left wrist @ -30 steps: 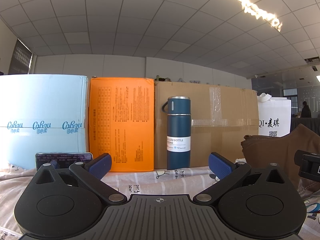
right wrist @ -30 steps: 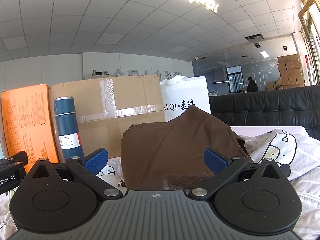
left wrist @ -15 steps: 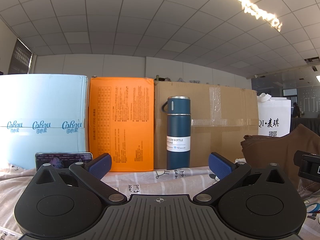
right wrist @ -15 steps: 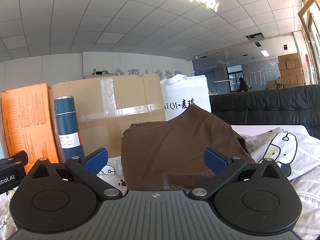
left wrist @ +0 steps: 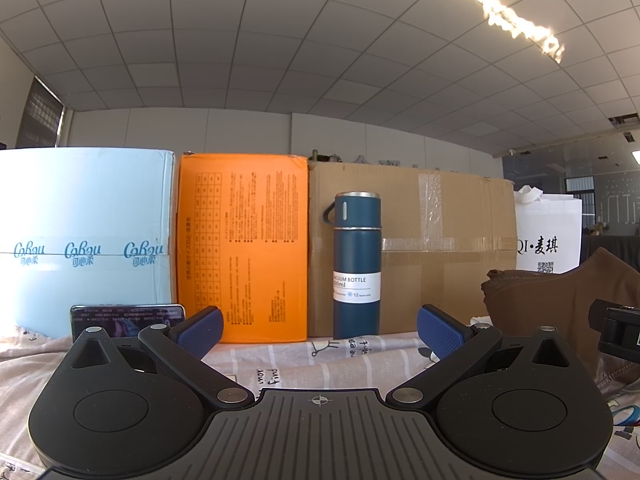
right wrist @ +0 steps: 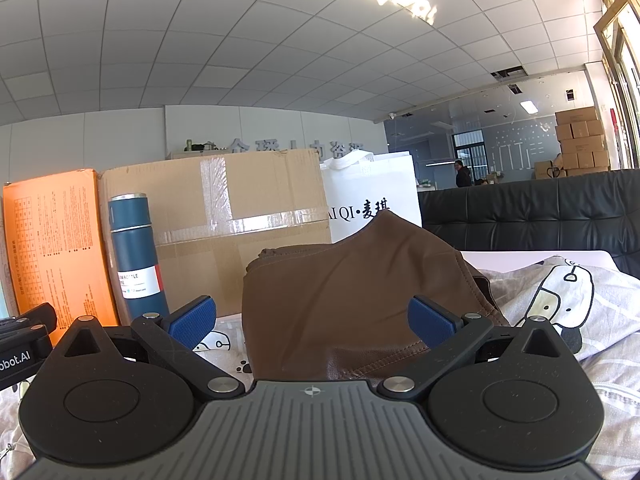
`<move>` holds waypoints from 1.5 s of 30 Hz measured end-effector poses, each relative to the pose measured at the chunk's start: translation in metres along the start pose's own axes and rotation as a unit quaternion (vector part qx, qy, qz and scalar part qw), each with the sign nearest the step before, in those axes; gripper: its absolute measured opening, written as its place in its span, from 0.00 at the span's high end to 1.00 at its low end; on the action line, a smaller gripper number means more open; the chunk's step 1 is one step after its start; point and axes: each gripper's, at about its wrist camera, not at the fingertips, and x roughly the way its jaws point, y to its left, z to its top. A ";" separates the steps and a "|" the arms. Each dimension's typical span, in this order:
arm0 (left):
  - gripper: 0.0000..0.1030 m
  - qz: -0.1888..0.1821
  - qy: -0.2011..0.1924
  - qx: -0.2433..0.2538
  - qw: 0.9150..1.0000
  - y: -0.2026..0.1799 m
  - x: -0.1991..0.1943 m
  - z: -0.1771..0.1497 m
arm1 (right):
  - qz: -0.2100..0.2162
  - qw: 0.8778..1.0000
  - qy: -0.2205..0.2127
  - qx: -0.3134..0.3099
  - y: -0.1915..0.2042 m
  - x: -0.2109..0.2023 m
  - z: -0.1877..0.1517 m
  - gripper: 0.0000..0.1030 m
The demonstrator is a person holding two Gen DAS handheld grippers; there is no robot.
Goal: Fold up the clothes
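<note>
A brown leather-like garment (right wrist: 352,288) lies in a raised heap on the printed bedsheet (right wrist: 560,292). It also shows at the right edge of the left wrist view (left wrist: 560,304). My right gripper (right wrist: 312,324) is open and empty, low over the sheet, with the heap right in front of its fingers. My left gripper (left wrist: 318,332) is open and empty, to the left of the garment, pointing at the boxes.
A blue vacuum bottle (left wrist: 356,264) stands before a cardboard box (left wrist: 440,248). An orange box (left wrist: 244,248), a light blue box (left wrist: 84,236) and a white bag (right wrist: 372,204) line the back. A phone (left wrist: 124,316) leans at the left. A black sofa (right wrist: 532,212) is at the right.
</note>
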 end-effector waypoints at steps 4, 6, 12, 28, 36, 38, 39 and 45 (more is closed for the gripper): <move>0.00 0.000 0.000 0.000 1.000 0.000 0.000 0.000 | 0.000 1.000 0.000 0.001 0.000 0.000 0.000 0.00; 0.00 0.002 0.000 0.000 1.000 0.000 0.001 0.000 | -0.001 1.000 0.000 0.001 0.000 0.000 0.000 0.00; 0.00 0.002 0.000 0.000 1.000 0.000 0.000 0.000 | -0.001 1.000 -0.001 0.001 0.000 0.000 0.000 0.00; 0.00 0.008 0.002 0.000 1.000 -0.001 0.000 0.001 | -0.001 1.000 0.000 0.002 0.000 0.000 0.000 0.00; 0.00 0.008 0.001 0.000 1.000 -0.001 0.001 0.001 | -0.001 1.000 0.000 0.001 0.000 0.000 0.000 0.00; 0.00 0.008 0.001 0.000 1.000 -0.001 0.001 0.001 | -0.001 1.000 0.000 0.001 0.000 0.000 0.000 0.00; 0.00 0.008 0.001 0.000 1.000 -0.001 0.001 0.001 | -0.001 1.000 0.000 0.001 0.000 0.000 0.000 0.00; 0.00 0.008 0.001 -0.001 1.000 -0.001 0.001 0.001 | -0.001 1.000 0.000 0.001 0.000 0.000 -0.001 0.00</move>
